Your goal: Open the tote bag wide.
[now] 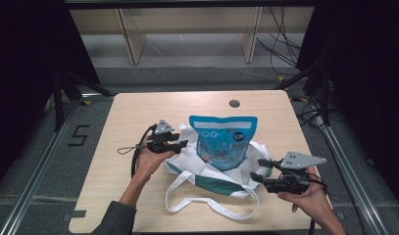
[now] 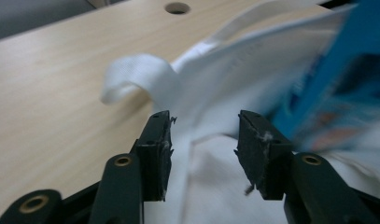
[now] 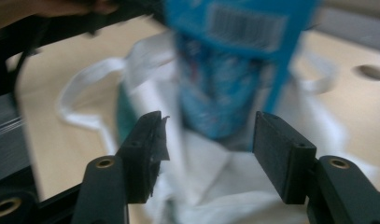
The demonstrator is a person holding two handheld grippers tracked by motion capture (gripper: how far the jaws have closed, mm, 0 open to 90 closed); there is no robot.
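I work at a pale wooden table point(image 1: 133, 110) with rounded corners. A small round hole point(image 1: 234, 103) sits near its far edge, a little right of centre, and the near left corner has a small notch point(image 1: 77, 225). The grey floor point(image 1: 197, 78) lies around it. To my left, a black "5" point(image 1: 78, 135) is marked on the floor just beside the table. Metal rails point(image 1: 35, 183) run along the floor on both sides. Beyond the table stands a light wooden frame point(image 1: 131, 41) with upright legs. Black cables point(image 1: 280, 46) trail over the floor at the far right. Dark curtains point(image 1: 20, 58) close in both sides.
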